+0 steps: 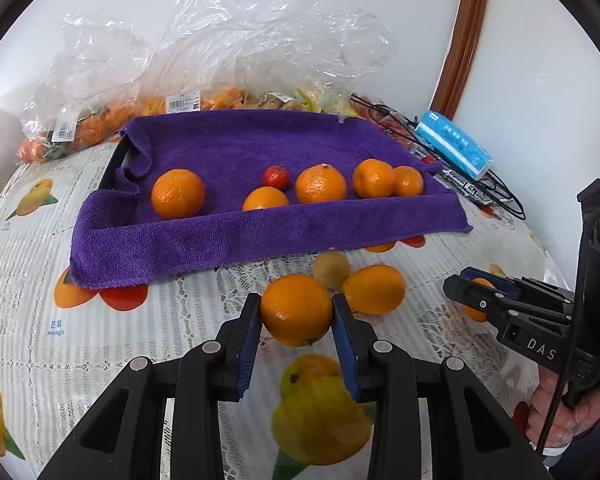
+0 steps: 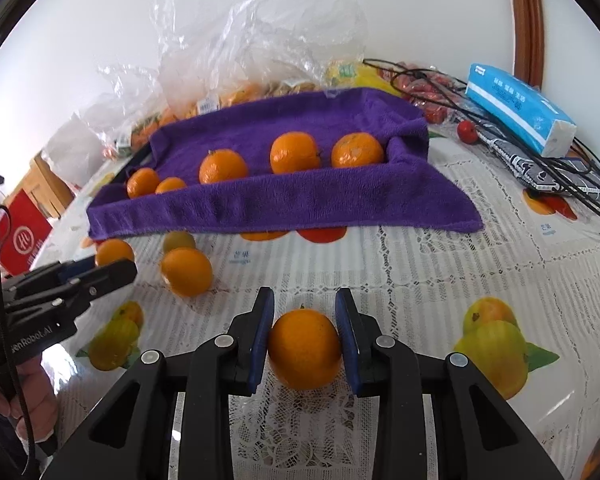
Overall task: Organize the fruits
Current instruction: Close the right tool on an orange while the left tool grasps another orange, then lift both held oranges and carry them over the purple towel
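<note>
Left tool (image 1: 296, 312) clamped on an orange (image 1: 296, 309), blue pads pressed against both its sides. Right tool (image 2: 305, 344) clamped on another orange (image 2: 305, 347), pads tight on it, low over the worktop (image 2: 420, 280).

Landmark: purple towel (image 1: 228, 236), draped over a dark tray, front edge hanging onto the patterned cloth. On the towel, in the tray's hollow: five oranges in a loose row, one at the left (image 1: 178, 193) set apart from the others, plus a small red fruit (image 1: 275, 177) behind the row.

Just in front of the towel's front edge, loose on the worktop: one orange (image 1: 374, 289) and a small yellow-green fruit (image 1: 332, 269), touching or nearly so. Left tool's orange sits just in front of these.

Behind the towel: clear plastic bags (image 1: 204, 48) with more fruit. To the towel's right: blue tissue pack (image 1: 454, 145) over tangled black cables (image 1: 500, 196).
</note>
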`<state>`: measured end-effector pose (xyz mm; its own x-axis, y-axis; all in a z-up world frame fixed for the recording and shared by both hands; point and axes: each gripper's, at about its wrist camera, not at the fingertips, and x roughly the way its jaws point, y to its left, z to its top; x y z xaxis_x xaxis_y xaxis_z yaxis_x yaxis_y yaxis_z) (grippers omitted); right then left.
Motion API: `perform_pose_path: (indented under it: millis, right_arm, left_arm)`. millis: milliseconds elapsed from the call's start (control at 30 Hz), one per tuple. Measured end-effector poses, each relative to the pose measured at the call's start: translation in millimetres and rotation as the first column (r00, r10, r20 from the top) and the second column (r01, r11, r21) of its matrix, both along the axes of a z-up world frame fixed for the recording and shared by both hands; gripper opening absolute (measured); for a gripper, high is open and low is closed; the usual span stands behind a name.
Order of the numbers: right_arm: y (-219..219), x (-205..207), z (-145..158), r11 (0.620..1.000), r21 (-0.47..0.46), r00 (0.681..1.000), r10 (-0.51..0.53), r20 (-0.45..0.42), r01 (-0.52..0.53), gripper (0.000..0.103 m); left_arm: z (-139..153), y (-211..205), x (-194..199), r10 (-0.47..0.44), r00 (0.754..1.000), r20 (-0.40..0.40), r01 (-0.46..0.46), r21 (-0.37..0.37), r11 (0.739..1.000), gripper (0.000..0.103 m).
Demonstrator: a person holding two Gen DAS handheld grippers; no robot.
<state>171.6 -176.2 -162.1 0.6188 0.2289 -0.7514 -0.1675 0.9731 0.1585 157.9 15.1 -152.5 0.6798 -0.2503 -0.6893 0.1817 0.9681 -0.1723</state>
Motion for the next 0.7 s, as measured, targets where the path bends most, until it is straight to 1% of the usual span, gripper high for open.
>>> perform_pose_path:
  millis: [67,200,300,400,500,533,600,700]
  right_arm:
    - [-3.0,-1.7,1.8,1.000,0.011,1.000,-0.009,0.010,0.009,0.032]
    - [-2.7,-4.8,5.9,1.000,-0.005,0.999,-0.030,0.032,0.030,0.032]
    - [-2.6,-4.2,9.3,0.999,0.021,0.999,-0.026,0.020,0.026,0.032]
    - [3.0,-2.4,19.3,1.000,0.009,0.999,-0.013,0.040,0.012,0.032]
    - [9.6,3.9,36.1,1.000,-0.021,0.997,0.003,0.080,-0.001,0.032]
    - [11.9,7.1,41.4,1.000,-0.027,0.996,0.007,0.087,-0.005,0.032]
    - [16.0,16.8,52.9,0.999,-0.034,0.994,0.008,0.107,-0.004,0.032]
    - [18.6,30.7,64.5,1.000,-0.014,0.992,0.001,0.127,0.000,0.032]
  left_arm:
    - [1.6,1.0,-1.0,-0.003,1.000,0.007,0.003,-0.011,1.000,0.033]
    - [4.3,3.3,-3.3,0.004,1.000,0.021,-0.004,-0.026,1.000,0.033]
    - [6.7,6.3,-3.8,0.020,0.999,0.027,-0.019,-0.031,0.999,0.033]
    - [12.6,11.1,-3.6,0.040,0.999,0.034,-0.039,-0.047,0.998,0.033]
    - [24.6,18.8,-2.2,0.074,0.996,0.042,-0.071,-0.069,0.995,0.033]
    - [28.8,20.5,-1.3,0.073,0.996,0.046,-0.070,-0.078,0.994,0.033]
    - [40.8,22.3,3.2,0.081,0.995,0.061,-0.076,-0.073,0.994,0.033]
    - [58.5,25.0,13.2,0.101,0.989,0.107,-0.095,-0.054,0.994,0.033]
